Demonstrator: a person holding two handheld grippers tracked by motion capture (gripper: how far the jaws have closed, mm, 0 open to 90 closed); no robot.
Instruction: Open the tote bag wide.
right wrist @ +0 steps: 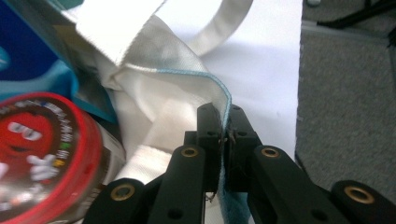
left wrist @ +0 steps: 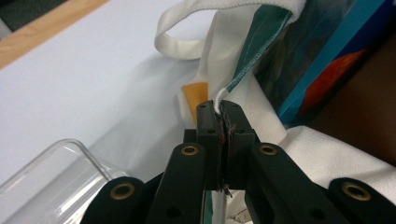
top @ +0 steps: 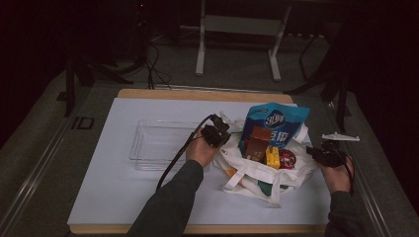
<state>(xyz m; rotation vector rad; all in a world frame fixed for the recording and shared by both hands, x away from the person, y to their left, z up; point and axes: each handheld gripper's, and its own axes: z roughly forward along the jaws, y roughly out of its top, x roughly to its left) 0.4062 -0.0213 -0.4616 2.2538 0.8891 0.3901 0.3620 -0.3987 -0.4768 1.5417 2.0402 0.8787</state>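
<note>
Bag [top: 257, 170]: 1 | tray [top: 148, 143]: 1 | left gripper [left wrist: 222, 108]: clamped on bag rim | right gripper [right wrist: 224, 116]: clamped on bag rim

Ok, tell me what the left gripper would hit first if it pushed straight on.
The left gripper, already clamped on the white tote bag's edge, would probably drive into that bag's cloth, then the blue packet behind.

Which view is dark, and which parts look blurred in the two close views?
High view: dim, surroundings almost black, only the white table lit. Left gripper view: bright, the clear tray soft. Right gripper view: the red candy jar blurred, the bag edge sharper.
</note>
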